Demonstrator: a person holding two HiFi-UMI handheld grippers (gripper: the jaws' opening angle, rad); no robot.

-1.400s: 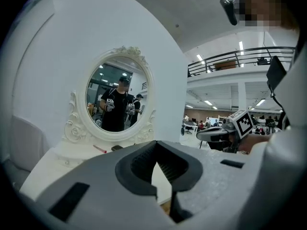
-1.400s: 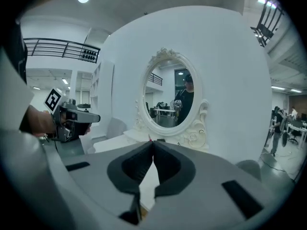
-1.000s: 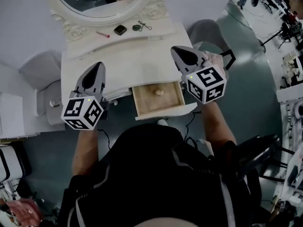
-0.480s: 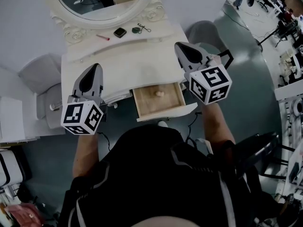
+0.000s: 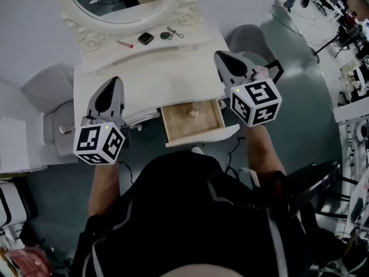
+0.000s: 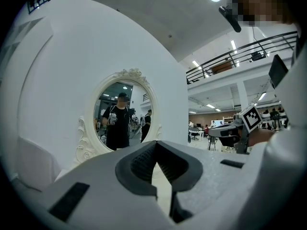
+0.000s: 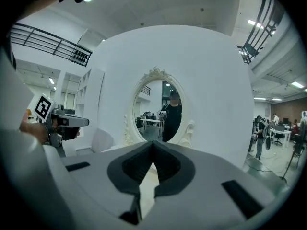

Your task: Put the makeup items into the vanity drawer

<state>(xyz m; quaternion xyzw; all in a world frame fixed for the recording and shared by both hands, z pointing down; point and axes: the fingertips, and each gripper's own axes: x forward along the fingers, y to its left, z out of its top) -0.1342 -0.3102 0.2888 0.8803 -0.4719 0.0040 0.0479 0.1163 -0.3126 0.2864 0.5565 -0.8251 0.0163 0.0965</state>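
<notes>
The white vanity (image 5: 173,68) stands before me with its wooden drawer (image 5: 173,128) pulled open; a small beige item (image 5: 194,113) lies inside. On the back shelf under the oval mirror (image 5: 130,2) lie a red stick (image 5: 124,44), a black compact (image 5: 146,38) and a dark curler-like tool (image 5: 168,34). My left gripper (image 5: 115,82) hovers over the tabletop's left part, shut and empty. My right gripper (image 5: 221,56) hangs over the right edge, shut and empty. Both gripper views face the mirror (image 6: 120,111) (image 7: 160,111), with the left gripper's (image 6: 156,143) and right gripper's (image 7: 153,143) jaws together.
A grey seat (image 5: 49,85) stands left of the vanity and another grey one (image 5: 251,39) at its right rear. White cabinets (image 5: 17,146) line the far left. Cables hang below the drawer (image 5: 233,146). The person's body fills the lower picture.
Both grippers have drifted slightly: the right one a little to the right, the left one a little toward the person. Nothing was picked up or let go.
</notes>
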